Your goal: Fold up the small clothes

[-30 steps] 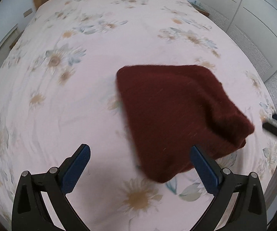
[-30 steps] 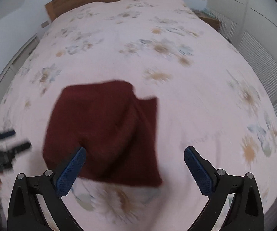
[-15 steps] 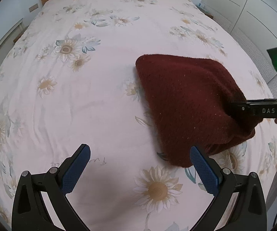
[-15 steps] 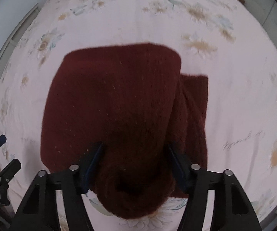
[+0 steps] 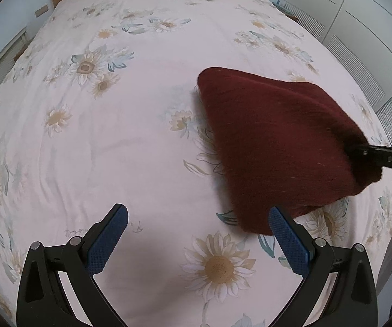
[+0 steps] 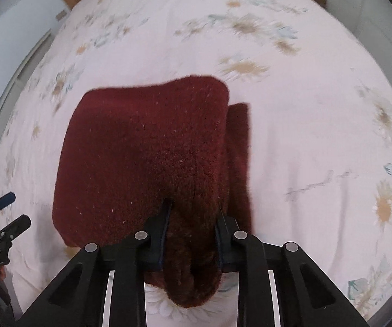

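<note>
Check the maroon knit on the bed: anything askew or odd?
Slightly. The maroon knit isn't squared: a lower layer sticks out past its right edge. The right tool is closing on its bunched near end. Nothing looks damaged.

Right hand-held gripper (image 6: 193, 212) closing; left hand-held gripper (image 5: 196, 227) wide apart.
</note>
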A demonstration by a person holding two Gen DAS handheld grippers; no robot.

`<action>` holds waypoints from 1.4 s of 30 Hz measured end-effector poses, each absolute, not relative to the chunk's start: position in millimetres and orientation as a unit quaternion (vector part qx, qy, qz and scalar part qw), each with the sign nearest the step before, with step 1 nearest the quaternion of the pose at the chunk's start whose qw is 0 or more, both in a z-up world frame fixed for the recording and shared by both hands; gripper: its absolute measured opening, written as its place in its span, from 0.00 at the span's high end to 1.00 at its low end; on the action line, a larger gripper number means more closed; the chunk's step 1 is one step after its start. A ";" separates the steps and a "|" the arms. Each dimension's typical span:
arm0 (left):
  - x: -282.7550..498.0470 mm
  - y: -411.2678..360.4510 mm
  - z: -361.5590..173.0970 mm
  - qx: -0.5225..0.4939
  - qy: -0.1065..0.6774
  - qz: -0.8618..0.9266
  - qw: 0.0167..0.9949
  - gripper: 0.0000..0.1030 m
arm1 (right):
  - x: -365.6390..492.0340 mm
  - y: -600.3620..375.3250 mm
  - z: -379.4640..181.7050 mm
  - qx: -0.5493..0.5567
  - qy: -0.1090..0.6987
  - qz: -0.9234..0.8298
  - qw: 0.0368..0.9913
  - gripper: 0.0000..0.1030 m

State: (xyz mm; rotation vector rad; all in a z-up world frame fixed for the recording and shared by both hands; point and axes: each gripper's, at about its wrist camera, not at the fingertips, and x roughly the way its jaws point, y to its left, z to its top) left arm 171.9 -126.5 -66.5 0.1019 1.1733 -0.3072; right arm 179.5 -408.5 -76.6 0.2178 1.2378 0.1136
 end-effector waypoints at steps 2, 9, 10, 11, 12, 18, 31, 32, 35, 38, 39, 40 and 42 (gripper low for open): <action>172.0 -128.8 -66.0 0.048 0.551 -0.147 0.820 0.01 | 175.2 -418.0 -71.5 0.100 0.570 0.037 0.814 0.75; 171.3 -138.3 -71.5 0.047 0.556 -0.154 0.816 0.01 | 159.9 -425.3 -113.3 0.111 0.598 0.033 0.793 0.70; 171.9 -139.3 -73.2 0.046 0.558 -0.155 0.814 0.01 | 158.8 -426.8 -114.9 0.121 0.591 0.033 0.797 0.66; 171.9 -139.8 -74.1 0.046 0.560 -0.155 0.813 0.01 | 158.6 -429.2 -114.3 0.130 0.586 0.030 0.799 0.62; 172.6 -140.6 -74.8 0.046 0.560 -0.155 0.812 0.01 | 159.0 -432.1 -111.9 0.139 0.583 0.029 0.800 0.54; 187.0 -151.1 -73.4 0.042 0.563 -0.158 0.810 0.01 | 163.2 -439.2 -85.1 0.125 0.565 0.023 0.816 0.23; 253.6 -229.0 -83.1 0.038 0.584 -0.166 0.793 0.01 | 194.3 -434.7 -70.9 0.096 0.549 0.039 0.830 0.00; 256.0 -233.8 -88.7 0.042 0.590 -0.165 0.789 0.01 | 197.1 -434.3 -75.2 0.098 0.552 0.040 0.827 0.00; 259.3 -241.9 -107.1 0.053 0.605 -0.161 0.778 0.01 | 199.8 -433.3 -89.7 0.110 0.564 0.045 0.818 0.00; 257.7 -237.4 -125.7 0.050 0.616 -0.157 0.770 0.01 | 200.2 -431.0 -110.7 0.114 0.580 0.048 0.805 0.00; 256.3 -234.6 -131.2 0.046 0.618 -0.159 0.768 0.01 | 200.1 -430.1 -118.1 0.107 0.588 0.045 0.801 0.00; 254.8 -231.6 -135.4 0.043 0.619 -0.161 0.768 0.01 | 199.8 -429.2 -126.9 0.096 0.597 0.040 0.796 0.00; 252.2 -223.5 -141.2 0.030 0.615 -0.168 0.770 0.01 | 198.0 -431.4 -137.9 0.107 0.599 0.045 0.792 0.00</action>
